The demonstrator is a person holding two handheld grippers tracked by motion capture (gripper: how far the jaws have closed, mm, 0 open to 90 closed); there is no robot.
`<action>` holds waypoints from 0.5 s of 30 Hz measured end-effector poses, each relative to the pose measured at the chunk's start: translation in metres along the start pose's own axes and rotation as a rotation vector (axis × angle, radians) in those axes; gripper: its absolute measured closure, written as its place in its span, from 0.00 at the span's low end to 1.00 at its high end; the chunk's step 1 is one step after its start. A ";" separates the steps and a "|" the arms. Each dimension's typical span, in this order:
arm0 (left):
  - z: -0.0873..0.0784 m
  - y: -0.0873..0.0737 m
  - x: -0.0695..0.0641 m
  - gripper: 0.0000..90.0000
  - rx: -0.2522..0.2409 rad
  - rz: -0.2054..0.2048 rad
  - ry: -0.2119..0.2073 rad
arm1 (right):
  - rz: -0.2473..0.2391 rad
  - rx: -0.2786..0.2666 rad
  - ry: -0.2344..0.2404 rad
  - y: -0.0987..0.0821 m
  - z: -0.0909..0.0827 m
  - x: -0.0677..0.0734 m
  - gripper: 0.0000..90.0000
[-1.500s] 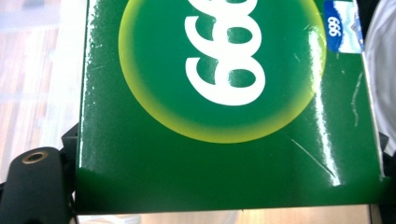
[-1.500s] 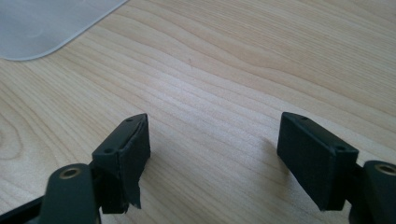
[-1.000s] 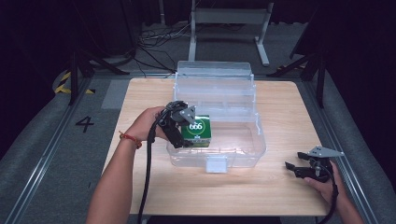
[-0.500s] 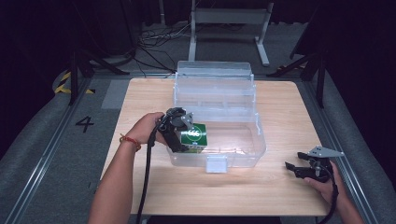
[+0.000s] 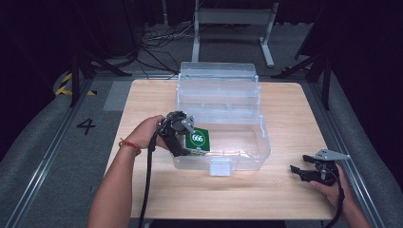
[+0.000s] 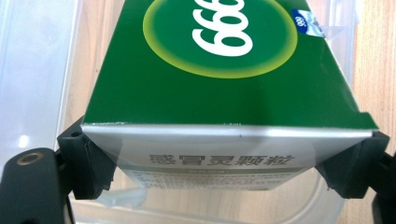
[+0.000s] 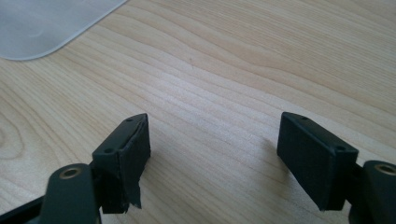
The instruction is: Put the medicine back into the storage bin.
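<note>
The left tool (image 5: 183,137) grips the green box (image 5: 198,140) across its width, seemingly inside the clear bin's (image 5: 263,142) left end. The right tool (image 5: 304,172) rests wide open, well apart on the desk (image 5: 266,194).

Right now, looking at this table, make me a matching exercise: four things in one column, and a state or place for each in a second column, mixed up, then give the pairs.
Things:
1. green cardboard box with white 666
2. clear plastic storage bin
3. left gripper
4. right gripper

States or places:
A. open, with nothing between its jaws, over the bare wood near the table's right edge
B. clamped on the box's two sides
C. lid swung up at the back
D. held at the bin's left end

Pairs: 1-D, 2-C, 3-B, 4-A
</note>
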State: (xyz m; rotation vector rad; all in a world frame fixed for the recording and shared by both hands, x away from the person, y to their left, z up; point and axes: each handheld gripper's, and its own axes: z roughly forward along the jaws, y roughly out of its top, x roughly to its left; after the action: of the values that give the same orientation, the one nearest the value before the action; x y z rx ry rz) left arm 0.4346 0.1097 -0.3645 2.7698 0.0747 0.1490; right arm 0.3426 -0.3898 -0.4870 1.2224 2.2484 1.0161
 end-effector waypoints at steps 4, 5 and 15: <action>-0.001 -0.001 -0.001 0.16 0.010 -0.009 0.002 | 0.000 0.000 0.000 0.000 0.000 0.000 0.29; 0.000 0.000 0.000 0.16 0.012 0.002 0.003 | 0.000 0.000 0.000 0.000 0.000 0.000 0.29; 0.011 0.014 0.010 0.17 -0.075 -0.007 -0.019 | -0.001 0.001 0.000 0.000 0.000 0.000 0.29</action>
State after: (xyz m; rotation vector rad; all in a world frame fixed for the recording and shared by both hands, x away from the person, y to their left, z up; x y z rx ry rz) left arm 0.4460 0.0937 -0.3684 2.6952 0.0728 0.1212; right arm 0.3426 -0.3897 -0.4869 1.2216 2.2493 1.0151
